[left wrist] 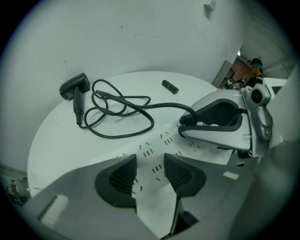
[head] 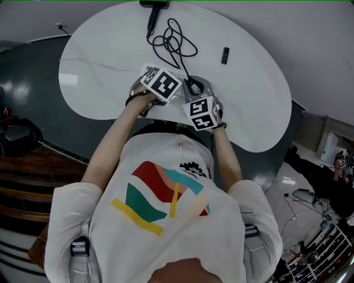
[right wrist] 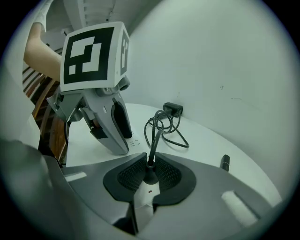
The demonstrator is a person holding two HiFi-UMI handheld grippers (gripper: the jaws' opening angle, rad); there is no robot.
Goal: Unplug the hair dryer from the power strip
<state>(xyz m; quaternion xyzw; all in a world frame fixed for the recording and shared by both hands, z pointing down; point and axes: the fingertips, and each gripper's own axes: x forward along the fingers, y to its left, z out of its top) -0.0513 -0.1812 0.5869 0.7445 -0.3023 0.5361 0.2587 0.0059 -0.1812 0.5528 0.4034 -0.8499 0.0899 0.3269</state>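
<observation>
The black hair dryer (head: pixel 155 4) lies at the far edge of the white round table (head: pixel 251 113). Its black cord (head: pixel 174 41) loops toward me and ends in a black plug (right wrist: pixel 150 174) seated in the white power strip (left wrist: pixel 154 159). My left gripper (left wrist: pixel 151 174) points steeply down, with its pads against the two long sides of the strip. My right gripper (right wrist: pixel 150 174) is shut on the plug, and the cord rises out between its pads. In the head view both marker cubes (head: pixel 161 84) hide the jaws.
A small black stick-shaped object (head: pixel 225 55) lies on the table to the right of the cord. The table's near edge is just behind the grippers, against my body. Dark floor and a wooden bench (head: pixel 22 182) are on the left.
</observation>
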